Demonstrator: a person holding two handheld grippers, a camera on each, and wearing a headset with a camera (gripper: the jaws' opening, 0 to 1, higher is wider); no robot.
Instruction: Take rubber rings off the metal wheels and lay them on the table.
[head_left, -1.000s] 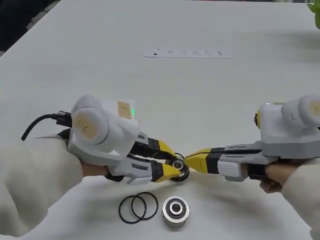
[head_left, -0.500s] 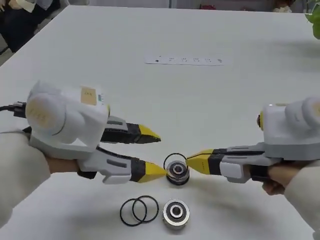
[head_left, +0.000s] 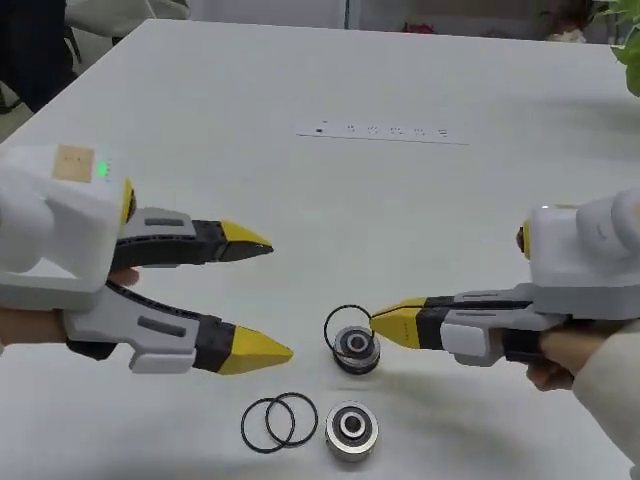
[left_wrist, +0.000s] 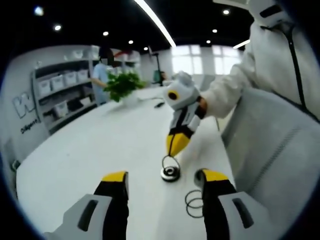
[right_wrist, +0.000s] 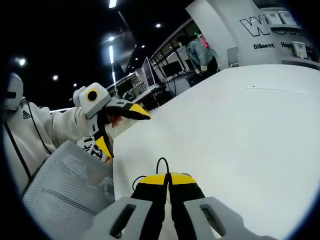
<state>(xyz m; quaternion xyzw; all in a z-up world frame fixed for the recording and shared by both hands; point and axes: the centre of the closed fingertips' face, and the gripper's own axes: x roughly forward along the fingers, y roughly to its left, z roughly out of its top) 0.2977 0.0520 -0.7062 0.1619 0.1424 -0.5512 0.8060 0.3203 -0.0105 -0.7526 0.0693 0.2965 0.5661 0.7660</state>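
Observation:
A small metal wheel (head_left: 356, 346) stands on the white table (head_left: 300, 190); it also appears in the left gripper view (left_wrist: 170, 173). My right gripper (head_left: 376, 323) is shut on a thin black rubber ring (head_left: 343, 313) whose loop rests over the wheel's top. In its own view the shut tips (right_wrist: 168, 179) pinch the ring (right_wrist: 162, 164). My left gripper (head_left: 275, 300) stands open to the left of the wheel, holding nothing, its jaws wide apart (left_wrist: 165, 186). Nearer me a second wheel (head_left: 351, 426) lies flat beside two loose rings (head_left: 278, 420).
A white power strip (head_left: 383, 131) lies farther back on the table. A green plant (head_left: 630, 40) stands at the far right corner. A person (left_wrist: 102, 70) stands by shelves beyond the table's far end.
My left gripper has opened, let go of the wheel and drawn back to the left. The right gripper has kept its pinch on the ring beside the wheel.

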